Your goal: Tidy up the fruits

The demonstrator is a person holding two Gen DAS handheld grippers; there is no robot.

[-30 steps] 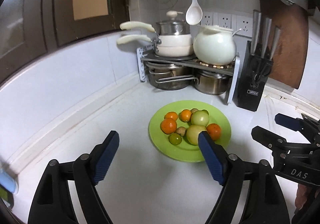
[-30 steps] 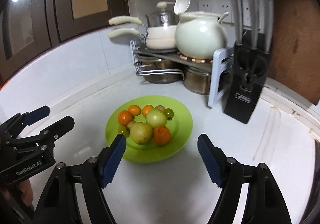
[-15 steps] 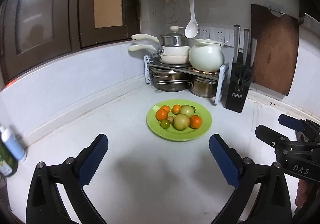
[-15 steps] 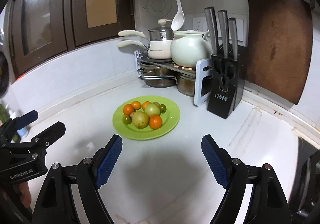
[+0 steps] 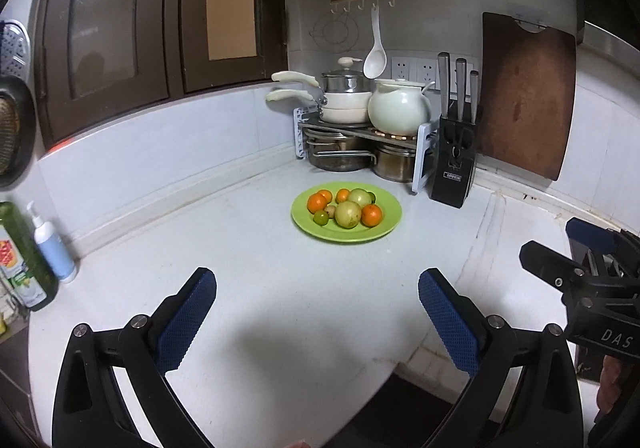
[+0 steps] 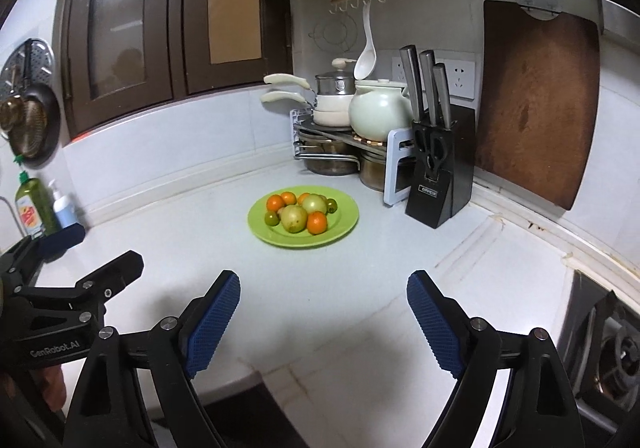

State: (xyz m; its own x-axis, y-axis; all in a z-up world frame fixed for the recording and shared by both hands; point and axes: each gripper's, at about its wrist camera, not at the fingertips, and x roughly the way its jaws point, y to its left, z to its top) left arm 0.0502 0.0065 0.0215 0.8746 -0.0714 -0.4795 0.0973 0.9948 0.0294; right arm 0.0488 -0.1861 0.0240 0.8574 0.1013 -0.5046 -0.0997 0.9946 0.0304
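A green plate (image 5: pixel 384 228) (image 6: pixel 344 226) sits on the white counter near the corner, holding several fruits: oranges (image 5: pixel 317 203) (image 6: pixel 317 223), pale green apples (image 5: pixel 347 214) (image 6: pixel 294 219) and small green fruits (image 5: pixel 320 217). My left gripper (image 5: pixel 318 318) is open and empty, well back from the plate above the counter's front edge. My right gripper (image 6: pixel 323 322) is open and empty, also far back from the plate. Each gripper shows at the edge of the other's view (image 5: pixel 592 280) (image 6: pixel 60 280).
A pot rack (image 5: pixel 352 136) with pans and a white pot (image 5: pixel 399 108) fills the corner. A black knife block (image 5: pixel 454 168) and a brown cutting board (image 5: pixel 526 96) stand at the right. Bottles (image 5: pixel 24 252) stand at far left. A stove (image 6: pixel 608 348) lies at right.
Both grippers have pulled back and up from the plate, which now looks smaller and farther. Both stay open and empty. The fruits have not moved.
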